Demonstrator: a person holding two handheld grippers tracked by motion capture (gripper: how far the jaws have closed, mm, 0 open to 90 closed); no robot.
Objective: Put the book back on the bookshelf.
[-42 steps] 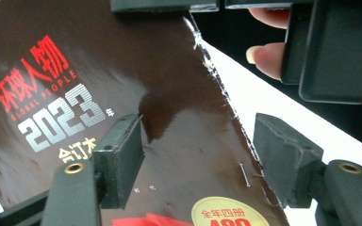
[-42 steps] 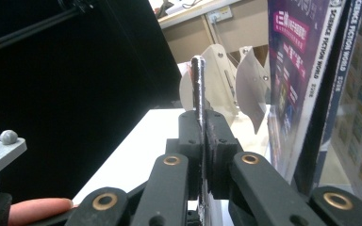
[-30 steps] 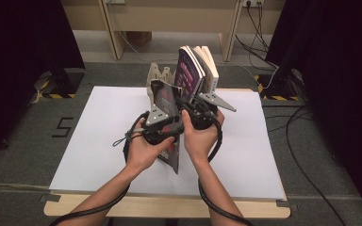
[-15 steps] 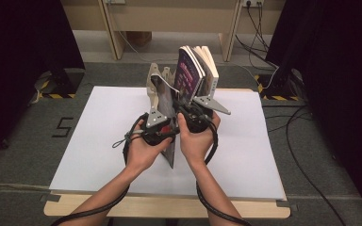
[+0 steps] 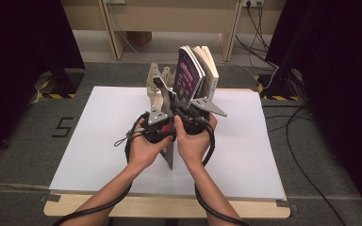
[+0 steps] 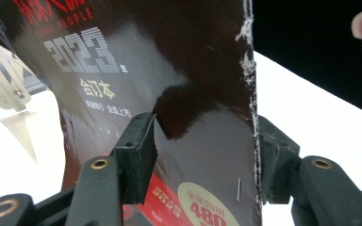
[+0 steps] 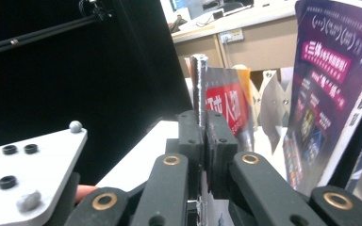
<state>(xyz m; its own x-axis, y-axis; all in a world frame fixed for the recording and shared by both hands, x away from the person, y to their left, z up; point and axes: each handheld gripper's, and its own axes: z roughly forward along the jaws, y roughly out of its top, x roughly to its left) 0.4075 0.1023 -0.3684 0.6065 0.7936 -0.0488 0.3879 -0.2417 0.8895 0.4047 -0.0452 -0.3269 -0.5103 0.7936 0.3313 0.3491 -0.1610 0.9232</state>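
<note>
While both hands sat close together over the counter (image 5: 99, 141), I had one magazine (image 6: 169, 94) shared between my two claws. Left claw (image 6: 202, 155): pads either side of the glossy dark cover with the 2023 print, straddling its width; contact looked light, can't call it a firm clamp. Right claw (image 7: 203, 141): clenched tight on the magazine's thin worn edge, which rose straight up out of the pads. From the high view, the magazine stood upright on edge between my hands, near the counter's middle, just short of the rack (image 5: 158, 89). Beyond that, the pale dividers of the rack stood vacant on the left, and other books (image 5: 195, 70) leaned in the slots to the right, the purple-covered one nearest.

Step, as I judged it: carrying the magazine to be filed upright in a free slot. Next move would need the spine kept vertical, lined up with a gap between dividers, then slid forward without clipping the purple book; the right claw should hold until the bottom edge seats.
</note>
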